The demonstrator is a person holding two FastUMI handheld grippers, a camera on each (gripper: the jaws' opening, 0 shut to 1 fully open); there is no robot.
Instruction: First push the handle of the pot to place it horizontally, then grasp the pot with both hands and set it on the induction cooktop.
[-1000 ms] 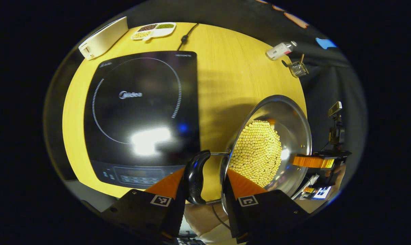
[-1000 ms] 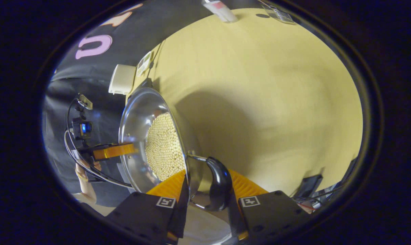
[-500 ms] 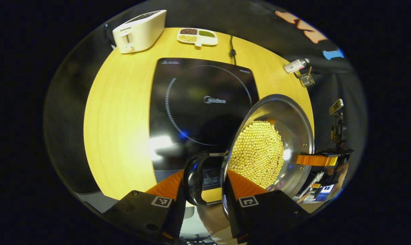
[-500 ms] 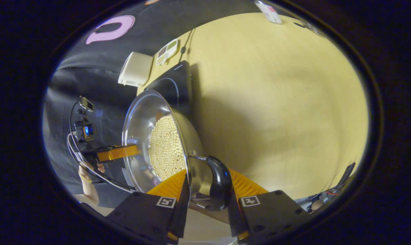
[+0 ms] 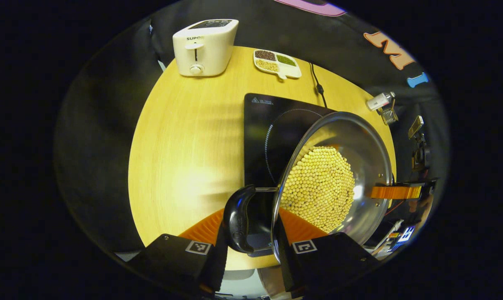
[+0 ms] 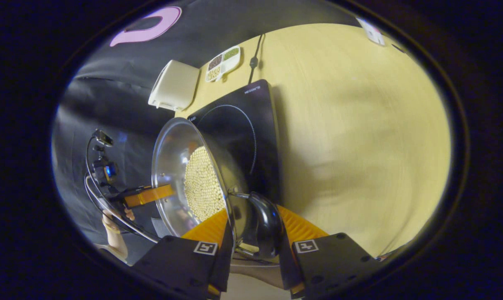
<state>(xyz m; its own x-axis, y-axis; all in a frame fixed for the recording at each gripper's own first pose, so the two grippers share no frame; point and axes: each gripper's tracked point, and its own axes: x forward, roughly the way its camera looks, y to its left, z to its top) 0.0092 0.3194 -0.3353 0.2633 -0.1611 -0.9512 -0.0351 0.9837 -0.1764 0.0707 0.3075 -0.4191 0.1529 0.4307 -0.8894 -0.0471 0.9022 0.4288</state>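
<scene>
Pot [image 5: 359,150] holds yellow beads [image 5: 320,187].

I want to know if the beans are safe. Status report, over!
Left gripper and right gripper each shut on a pot handle. Pot of beans held over the cooktop. Nothing in the way.

The shiny steel pot [image 5: 362,146], full of small yellow beans, is hanging in the air over the near right part of the black induction cooktop [image 5: 262,125], its two black side handles [image 5: 237,218] sticking out sideways.
</scene>
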